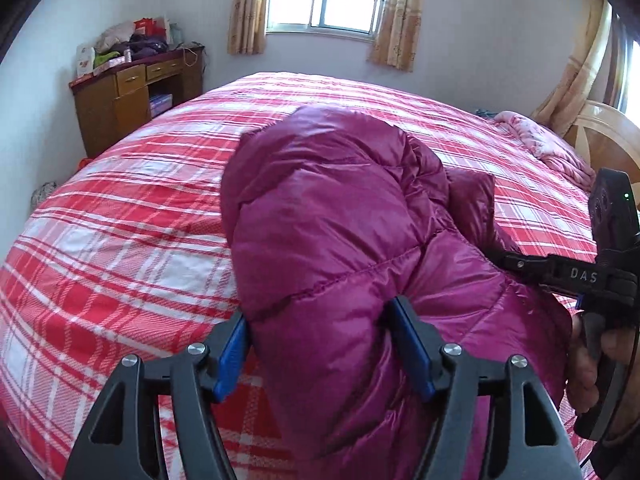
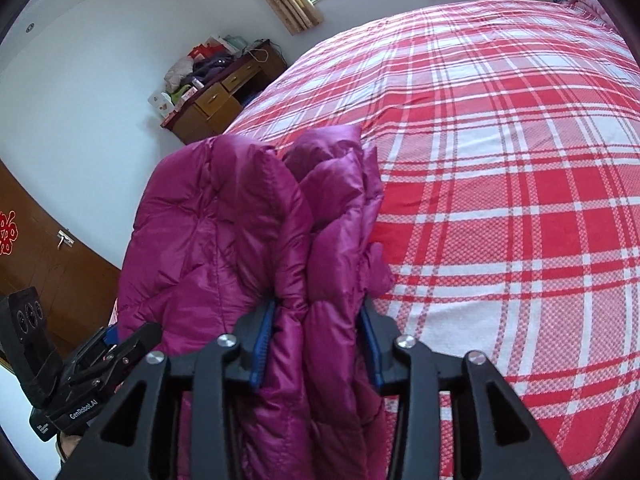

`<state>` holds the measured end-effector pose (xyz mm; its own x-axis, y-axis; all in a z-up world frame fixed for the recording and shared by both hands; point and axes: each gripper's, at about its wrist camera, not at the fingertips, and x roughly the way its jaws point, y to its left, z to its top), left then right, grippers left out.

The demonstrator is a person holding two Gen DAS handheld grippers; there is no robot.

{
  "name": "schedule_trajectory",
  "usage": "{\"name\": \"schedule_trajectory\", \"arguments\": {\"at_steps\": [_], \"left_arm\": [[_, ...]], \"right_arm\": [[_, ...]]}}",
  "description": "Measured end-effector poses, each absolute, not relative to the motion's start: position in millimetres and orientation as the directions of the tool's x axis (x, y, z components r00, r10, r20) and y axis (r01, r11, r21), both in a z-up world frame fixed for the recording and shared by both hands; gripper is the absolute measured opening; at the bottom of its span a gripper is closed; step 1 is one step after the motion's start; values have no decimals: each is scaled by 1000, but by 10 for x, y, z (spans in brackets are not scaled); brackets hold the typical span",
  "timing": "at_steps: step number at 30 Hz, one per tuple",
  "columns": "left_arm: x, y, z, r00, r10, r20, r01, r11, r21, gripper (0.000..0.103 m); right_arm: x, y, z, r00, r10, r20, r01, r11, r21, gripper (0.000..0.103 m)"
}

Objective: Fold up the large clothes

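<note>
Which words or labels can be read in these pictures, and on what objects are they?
"DAS": on the right gripper, seen from the left wrist.
"GenRobot.AI": on the left gripper, seen from the right wrist.
Red sign on the brown door: not legible.
Boxes on the wooden desk: print too small.

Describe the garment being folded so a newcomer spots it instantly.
Find the big bed with the red-and-white plaid cover. Near its close edge lies a puffy quilted jacket, folded over on itself. Its shiny magenta fabric sets it apart from the pale pink blanket at the far corner.

Magenta down jacket (image 1: 340, 216) between left gripper (image 1: 320, 344) pads
</note>
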<state>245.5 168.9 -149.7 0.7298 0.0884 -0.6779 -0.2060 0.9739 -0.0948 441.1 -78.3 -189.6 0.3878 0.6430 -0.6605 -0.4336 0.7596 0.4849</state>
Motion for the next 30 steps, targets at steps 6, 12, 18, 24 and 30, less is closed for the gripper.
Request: {"name": "schedule_trajectory", "arguments": {"at_steps": [6,12,18,24,30], "left_arm": [[2139,1614,-1185,782,169,-600,-231,973,-27,68],[1814,1424,-878,829,182,-529,-223,975,-14,69],[1613,1284,-598,865,179,-469,-213,977,-22,78],[1483,1200,-424,891,163,-424,-197,980,-38,84],[1408,1180,-326,905,153,-397,-189,981,-51,84]], "right_arm": [[4169,-1069,-1578,509,599,-619,-418,800,431,67],[3753,-1153,-1241,573,587,-572,-465,808,362,71],[3306,-1136,-936,625,571,-532,-508,815,279,77],[2994,-1152,-746,654,569,-499,-534,814,229,81],[2855,-1176,-648,670,572,-474,-532,815,232,82]]}}
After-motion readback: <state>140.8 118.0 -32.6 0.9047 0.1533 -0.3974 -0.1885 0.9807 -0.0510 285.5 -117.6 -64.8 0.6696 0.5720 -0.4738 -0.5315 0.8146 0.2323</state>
